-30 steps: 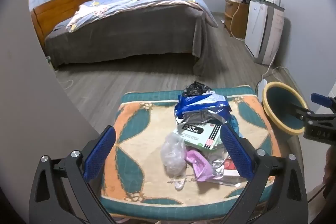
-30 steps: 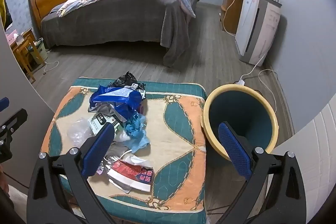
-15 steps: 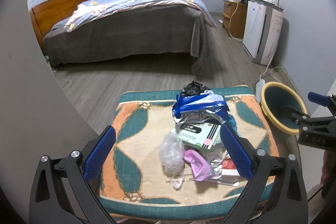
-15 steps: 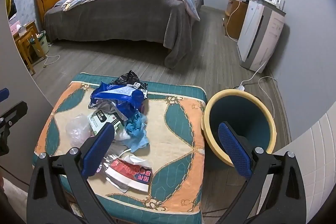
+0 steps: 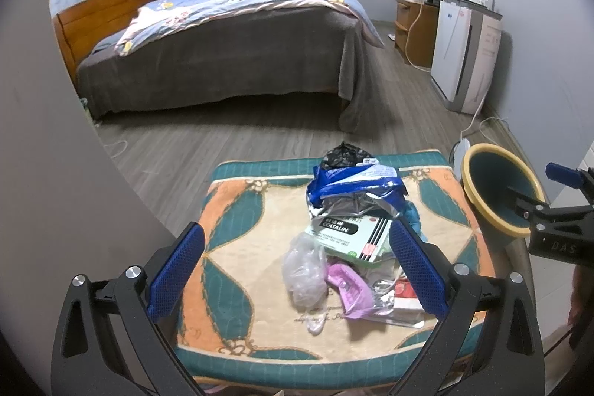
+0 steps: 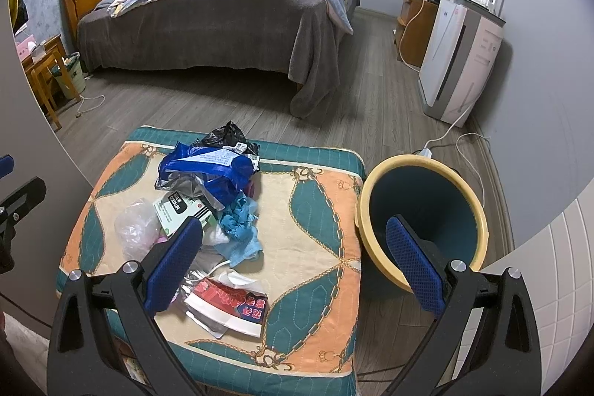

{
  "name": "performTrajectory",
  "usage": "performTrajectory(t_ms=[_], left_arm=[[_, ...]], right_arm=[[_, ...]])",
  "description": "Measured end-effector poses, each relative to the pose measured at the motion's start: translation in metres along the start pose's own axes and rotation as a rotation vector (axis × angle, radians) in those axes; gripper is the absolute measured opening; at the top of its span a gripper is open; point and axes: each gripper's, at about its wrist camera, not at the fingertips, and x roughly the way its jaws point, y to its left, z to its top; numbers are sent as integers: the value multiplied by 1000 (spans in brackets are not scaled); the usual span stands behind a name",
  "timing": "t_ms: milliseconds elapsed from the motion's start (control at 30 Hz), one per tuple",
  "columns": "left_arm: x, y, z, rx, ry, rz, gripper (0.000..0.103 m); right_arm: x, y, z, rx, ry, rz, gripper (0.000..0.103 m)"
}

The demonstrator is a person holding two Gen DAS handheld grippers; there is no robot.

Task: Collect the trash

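A heap of trash lies on a patterned cushioned stool (image 5: 241,247) (image 6: 315,210): a blue bag (image 5: 352,182) (image 6: 208,166), a black bag (image 5: 343,154), a green-and-white box (image 5: 349,232) (image 6: 182,208), a clear plastic bag (image 5: 304,271) (image 6: 135,227), a pink wrapper (image 5: 349,288), a crumpled light-blue piece (image 6: 239,225) and a red-and-white packet (image 6: 230,303). A teal bin with a yellow rim (image 6: 419,160) (image 5: 482,148) stands on the floor right of the stool. My left gripper (image 5: 293,247) hovers open before the heap. My right gripper (image 6: 293,229) is open too, spanning the stool's right side and the bin.
A bed (image 5: 230,54) fills the room's far side, with bare wooden floor (image 5: 222,143) between it and the stool. A white appliance (image 6: 460,54), cables (image 6: 456,136) and a wooden cabinet (image 6: 412,21) line the right wall. A small wooden table (image 6: 41,69) stands far left.
Both views have shifted only slightly, with the grippers drifting a little. The trash and the bin have not moved, and both grippers have stayed open.
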Motion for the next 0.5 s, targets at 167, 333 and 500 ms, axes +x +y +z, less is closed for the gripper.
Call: performTrajectory(t_ms=[167, 333, 500], left_arm=[[0, 0, 0, 0, 1, -1, 99], [0, 0, 0, 0, 0, 0, 99], [-1, 0, 0, 1, 1, 0, 99]], right_arm=[[1, 0, -1, 1, 4, 2, 97], [1, 0, 0, 0, 6, 3, 97], [2, 0, 0, 2, 11, 1, 97]])
